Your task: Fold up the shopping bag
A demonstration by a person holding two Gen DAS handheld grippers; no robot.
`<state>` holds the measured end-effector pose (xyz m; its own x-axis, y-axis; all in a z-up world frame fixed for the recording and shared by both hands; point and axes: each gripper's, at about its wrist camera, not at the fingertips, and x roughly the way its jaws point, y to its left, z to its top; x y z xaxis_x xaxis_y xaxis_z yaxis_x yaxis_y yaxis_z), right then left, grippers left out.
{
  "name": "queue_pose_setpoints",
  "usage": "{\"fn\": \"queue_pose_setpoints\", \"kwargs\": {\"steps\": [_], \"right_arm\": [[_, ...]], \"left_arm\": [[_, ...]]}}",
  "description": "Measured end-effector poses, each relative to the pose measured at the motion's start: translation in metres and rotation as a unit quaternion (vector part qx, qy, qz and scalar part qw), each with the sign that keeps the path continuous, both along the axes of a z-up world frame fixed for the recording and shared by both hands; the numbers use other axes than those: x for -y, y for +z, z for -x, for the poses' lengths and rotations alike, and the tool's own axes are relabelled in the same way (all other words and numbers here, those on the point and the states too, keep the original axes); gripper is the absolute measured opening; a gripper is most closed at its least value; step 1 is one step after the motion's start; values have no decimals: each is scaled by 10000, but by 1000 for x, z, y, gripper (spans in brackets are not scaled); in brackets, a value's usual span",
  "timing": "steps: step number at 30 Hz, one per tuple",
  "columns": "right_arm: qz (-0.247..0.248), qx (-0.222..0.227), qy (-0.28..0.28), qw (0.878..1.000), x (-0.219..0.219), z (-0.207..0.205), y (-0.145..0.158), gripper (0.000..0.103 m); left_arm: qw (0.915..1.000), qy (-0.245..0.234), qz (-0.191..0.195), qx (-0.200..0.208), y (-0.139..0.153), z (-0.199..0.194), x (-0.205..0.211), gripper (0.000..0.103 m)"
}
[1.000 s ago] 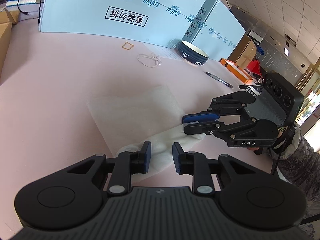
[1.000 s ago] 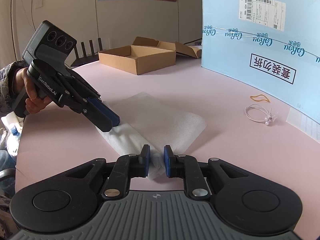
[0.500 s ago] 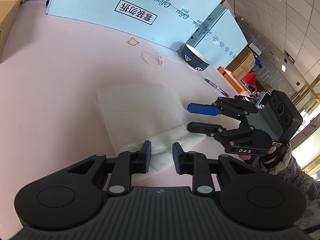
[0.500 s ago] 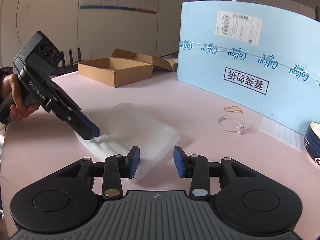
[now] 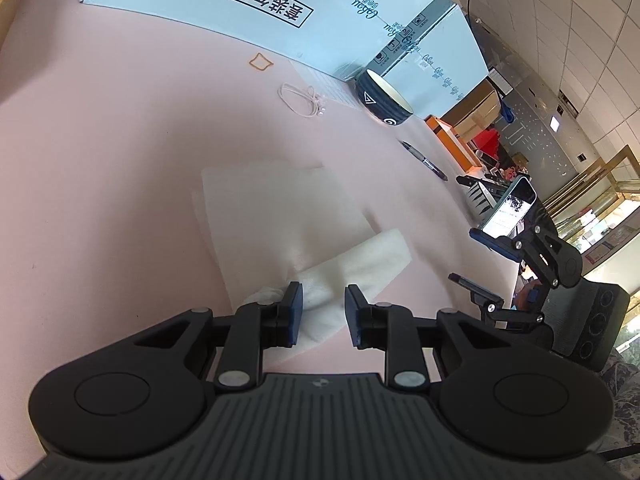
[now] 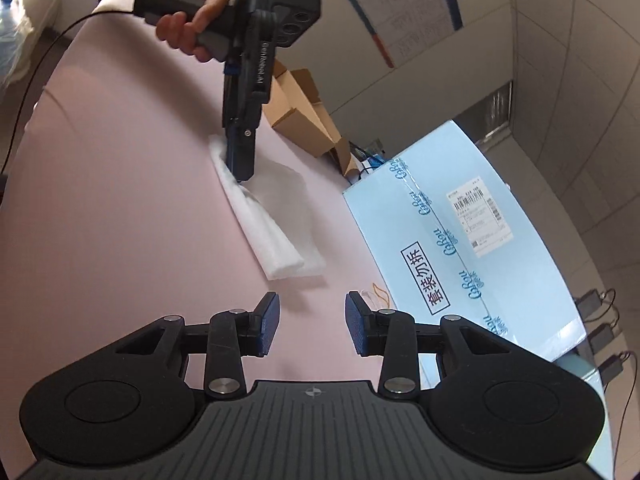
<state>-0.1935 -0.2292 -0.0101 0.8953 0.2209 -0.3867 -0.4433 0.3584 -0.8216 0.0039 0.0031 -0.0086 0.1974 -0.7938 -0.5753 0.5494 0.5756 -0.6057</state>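
The white shopping bag (image 5: 272,208) lies flat on the pink table (image 5: 100,140), its near edge folded over into a thick strip (image 5: 360,260). My left gripper (image 5: 322,314) is shut on the left end of that strip, which fills the gap between its blue pads. In the right wrist view the same gripper (image 6: 240,172), held by a hand (image 6: 192,24), pinches the far end of the bag (image 6: 272,232). My right gripper (image 6: 312,322) is open and empty, a short way back from the strip's near end. From the left wrist it shows at the right (image 5: 476,260), rolled onto its side.
A large light-blue carton (image 5: 280,12) stands along the far side of the table. Near it lie a dark bowl (image 5: 384,96), a rubber band (image 5: 261,62), a white cord loop (image 5: 300,98) and a pen (image 5: 424,160). A brown cardboard box (image 6: 304,108) sits behind the bag.
My right gripper opened, let go of the folded strip, drew back from the bag and rolled onto its side. The left gripper kept its grip and barely moved.
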Motion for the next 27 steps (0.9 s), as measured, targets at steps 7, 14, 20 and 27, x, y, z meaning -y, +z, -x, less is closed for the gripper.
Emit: {"fn": "queue_pose_setpoints", "kwargs": {"steps": [7, 14, 20, 27], "right_arm": [[1651, 94, 978, 9814, -25, -20, -22, 35], [2220, -117, 1441, 9643, -37, -44, -27, 21], [1377, -811, 1252, 9792, -31, -63, -18, 6], [168, -1978, 989, 9751, -17, -86, 16, 6]], "left_arm": [[9999, -81, -35, -75, 1, -3, 1, 21], [9995, -237, -25, -197, 1, -11, 1, 21], [9992, -163, -320, 168, 14, -6, 8, 30], [9734, -296, -875, 2097, 55, 53, 16, 48]]}}
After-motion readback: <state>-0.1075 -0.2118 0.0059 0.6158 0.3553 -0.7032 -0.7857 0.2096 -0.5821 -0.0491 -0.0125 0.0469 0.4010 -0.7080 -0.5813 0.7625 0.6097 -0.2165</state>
